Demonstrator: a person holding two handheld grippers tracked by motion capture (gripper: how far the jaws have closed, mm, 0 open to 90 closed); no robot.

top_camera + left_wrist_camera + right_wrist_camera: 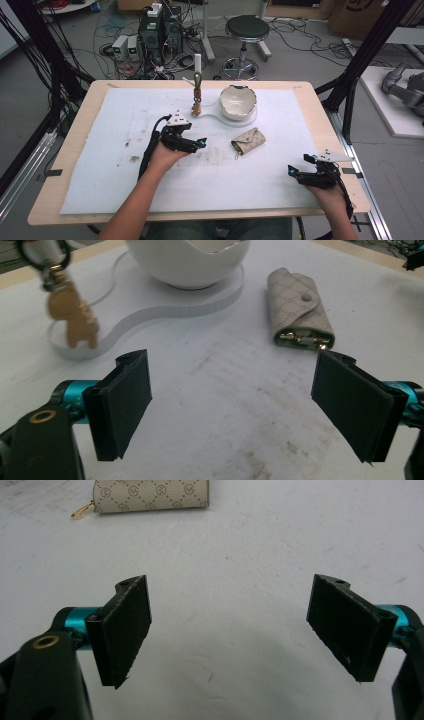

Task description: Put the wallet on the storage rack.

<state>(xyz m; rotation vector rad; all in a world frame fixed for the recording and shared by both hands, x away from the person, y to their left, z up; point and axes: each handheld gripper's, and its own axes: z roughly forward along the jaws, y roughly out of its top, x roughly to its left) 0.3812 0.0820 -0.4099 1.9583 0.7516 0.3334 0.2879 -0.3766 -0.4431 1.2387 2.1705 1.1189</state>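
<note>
A beige patterned key pouch [248,140] lies on the white mat [100,165] right of centre; the left gripper view shows its snap flap and metal keys at the open end [299,307], and its edge with a gold zip pull [150,495] sits at the top of the right gripper view. My left gripper [201,144] is open, a short way left of the pouch, jaws wide apart [235,405]. My right gripper [291,170] is open near the mat's front right [232,632], nothing between its jaws.
A white egg-shaped bowl [238,101] stands on a clear curved base [165,315] at the back. Beside it a stand [197,75] hangs a brown giraffe-shaped keyring charm [72,315]. Brown stains mark the mat's middle. A stool [246,30] and cables are beyond the table.
</note>
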